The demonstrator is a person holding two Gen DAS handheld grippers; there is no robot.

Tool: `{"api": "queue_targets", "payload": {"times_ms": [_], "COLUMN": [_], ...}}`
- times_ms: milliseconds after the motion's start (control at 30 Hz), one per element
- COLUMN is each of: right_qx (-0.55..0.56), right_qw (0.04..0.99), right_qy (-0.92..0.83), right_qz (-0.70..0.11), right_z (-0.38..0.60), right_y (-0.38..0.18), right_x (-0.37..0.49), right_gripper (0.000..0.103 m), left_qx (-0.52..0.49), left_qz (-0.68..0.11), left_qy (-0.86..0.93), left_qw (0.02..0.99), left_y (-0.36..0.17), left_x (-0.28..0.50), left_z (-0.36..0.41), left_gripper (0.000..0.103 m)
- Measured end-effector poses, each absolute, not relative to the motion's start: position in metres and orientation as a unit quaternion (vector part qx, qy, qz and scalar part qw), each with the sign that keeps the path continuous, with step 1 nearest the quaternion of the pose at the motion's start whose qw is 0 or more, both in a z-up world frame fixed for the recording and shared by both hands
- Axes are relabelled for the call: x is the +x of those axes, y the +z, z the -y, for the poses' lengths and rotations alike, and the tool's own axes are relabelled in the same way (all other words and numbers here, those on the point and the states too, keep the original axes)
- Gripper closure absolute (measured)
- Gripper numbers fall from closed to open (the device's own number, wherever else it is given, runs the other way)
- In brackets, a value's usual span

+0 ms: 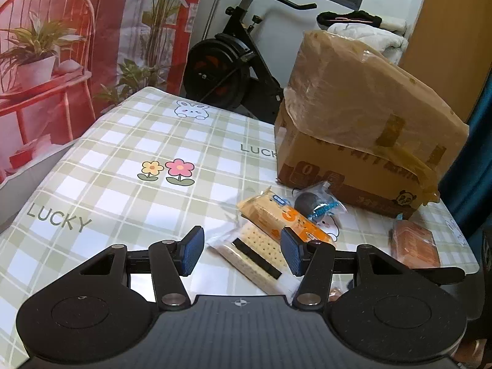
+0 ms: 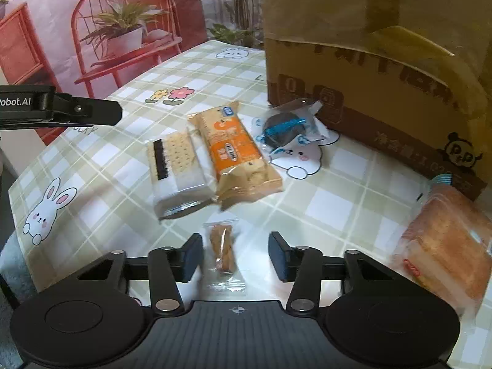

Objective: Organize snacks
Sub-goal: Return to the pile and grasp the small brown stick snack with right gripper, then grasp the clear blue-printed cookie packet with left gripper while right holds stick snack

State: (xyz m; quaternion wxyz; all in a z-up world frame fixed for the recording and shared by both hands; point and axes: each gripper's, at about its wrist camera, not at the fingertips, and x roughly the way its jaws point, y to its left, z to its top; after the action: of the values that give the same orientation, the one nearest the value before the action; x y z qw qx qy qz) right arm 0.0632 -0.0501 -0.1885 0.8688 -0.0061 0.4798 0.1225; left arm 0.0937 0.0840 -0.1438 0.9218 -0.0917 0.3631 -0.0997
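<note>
Several wrapped snacks lie on the checked tablecloth [image 1: 123,141]. A white cracker pack [image 1: 255,255] [image 2: 176,166] lies beside an orange biscuit pack [image 1: 286,218] [image 2: 236,150]. A dark cookie in a clear wrapper [image 1: 313,203] [image 2: 286,127] sits by the cardboard box [image 1: 363,141] [image 2: 369,70]. A bread pack [image 1: 413,246] [image 2: 449,246] lies at the right. My left gripper [image 1: 243,250] is open, low over the cracker pack. My right gripper [image 2: 235,256] is open, with a small brown snack packet [image 2: 223,250] lying between its fingers, not clamped.
The taped box with a flap stands at the table's back right. An exercise bike [image 1: 227,61] stands beyond the far edge. A printed backdrop with a red chair [image 2: 123,30] hangs at the left. The left gripper's side [image 2: 58,109] shows in the right wrist view.
</note>
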Motion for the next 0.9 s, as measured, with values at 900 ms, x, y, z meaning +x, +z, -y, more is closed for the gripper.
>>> {"api": "queue_targets", "payload": {"times_ms": [900], "right_qx": [0.042], "right_qw": [0.927], "right_qy": [0.069], "right_qz": [-0.366], "right_z": [0.124], "right_y": [-0.152], "right_x": [0.047], "right_gripper": [0.087], "left_qx": [-0.138], "left_qz": [-0.396], "left_qy": [-0.157], "left_qw": [0.894], "left_y": [-0.154], "left_x": [0.149], "left_z": [-0.033], "left_gripper": [0.047]}}
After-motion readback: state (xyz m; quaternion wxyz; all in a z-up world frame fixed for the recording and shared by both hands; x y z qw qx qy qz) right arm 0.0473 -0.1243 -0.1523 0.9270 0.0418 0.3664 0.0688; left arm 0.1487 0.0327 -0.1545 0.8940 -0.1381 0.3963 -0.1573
